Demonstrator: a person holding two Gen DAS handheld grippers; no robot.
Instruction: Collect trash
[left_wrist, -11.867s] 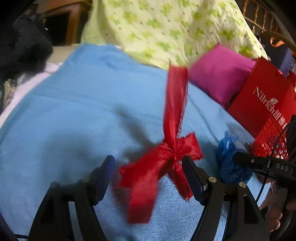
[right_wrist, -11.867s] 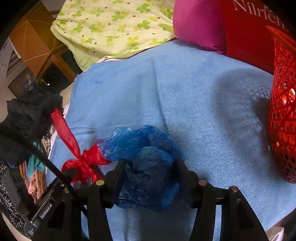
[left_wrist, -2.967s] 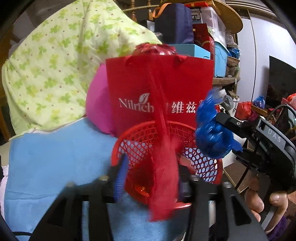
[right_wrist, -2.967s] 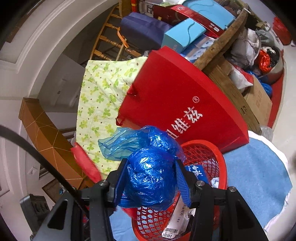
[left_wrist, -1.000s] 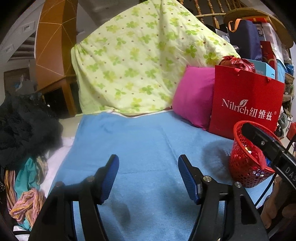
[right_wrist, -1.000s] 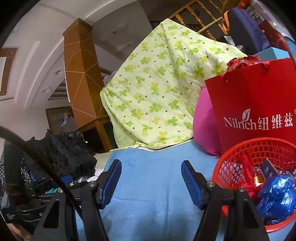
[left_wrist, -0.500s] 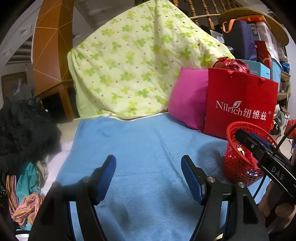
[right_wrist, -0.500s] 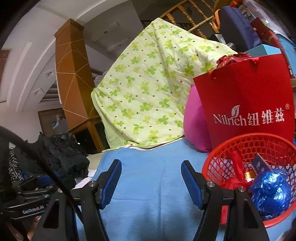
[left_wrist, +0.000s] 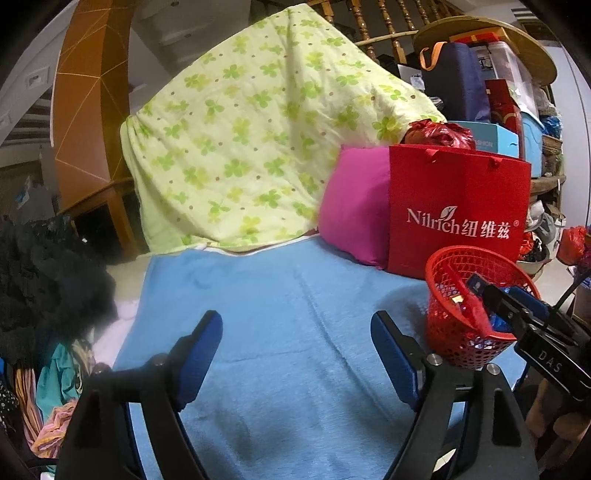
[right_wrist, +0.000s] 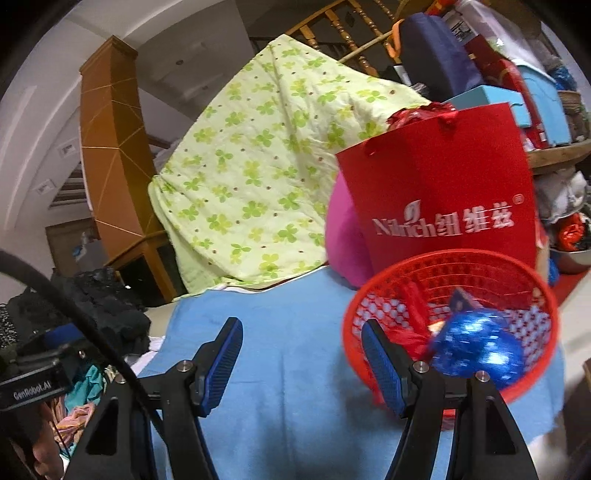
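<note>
A red mesh basket (left_wrist: 451, 264) (right_wrist: 476, 264) stands at the right edge of the blue blanket (left_wrist: 277, 295) (right_wrist: 288, 332). In it lie a crumpled blue plastic bag (right_wrist: 480, 347) and a red ribbon (right_wrist: 410, 332) (left_wrist: 476, 314), with other scraps. My left gripper (left_wrist: 297, 350) hovers over the blanket left of the basket; its jaws are opening with nothing between them. My right gripper (right_wrist: 301, 358) is open and empty just left of the basket; its body (left_wrist: 532, 325) crosses in front of the basket in the left wrist view.
A red paper bag (left_wrist: 458, 206) (right_wrist: 439, 195) and a pink pillow (left_wrist: 354, 206) stand behind the basket. A green clover quilt (left_wrist: 251, 147) hangs over the back. Dark clothes (left_wrist: 40, 266) pile at the left. Boxes and a shelf fill the right.
Both grippers have pulled back a little from the basket. The left jaws have spread wider. The basket has slid rightward in the left view and toward the centre in the right view.
</note>
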